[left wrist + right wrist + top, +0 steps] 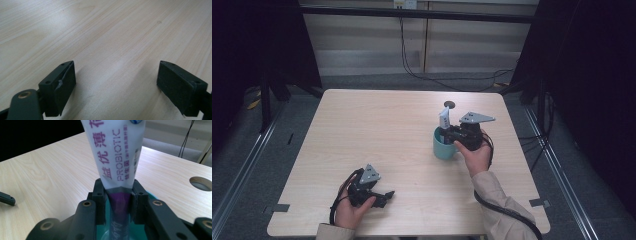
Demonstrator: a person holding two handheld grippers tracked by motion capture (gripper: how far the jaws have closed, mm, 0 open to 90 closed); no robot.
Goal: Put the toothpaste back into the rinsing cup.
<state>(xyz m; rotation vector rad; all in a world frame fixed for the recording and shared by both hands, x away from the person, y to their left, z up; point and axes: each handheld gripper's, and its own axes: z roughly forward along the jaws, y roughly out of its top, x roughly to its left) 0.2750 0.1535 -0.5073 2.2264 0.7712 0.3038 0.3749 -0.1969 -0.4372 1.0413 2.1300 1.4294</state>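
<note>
From above, we see our right gripper [451, 133] over the teal cup [443, 145] on the desk [377, 130], jaws clamped on a white tube [445, 118] standing in it. Our left gripper [116, 86] view shows wide-open jaws over bare desk. The right gripper view shows the tube pinched above the cup.

Beige sleeves [499, 200] on both forearms, black cable [507, 214] looping back along the right one. Matte black left gripper [371, 192] and right gripper [453, 134], grey three-cornered plate [475, 118] on top of each. Blocky jaw ends with small screw holes, brass-coloured rivets [86, 203] at the linkage just behind.
</note>
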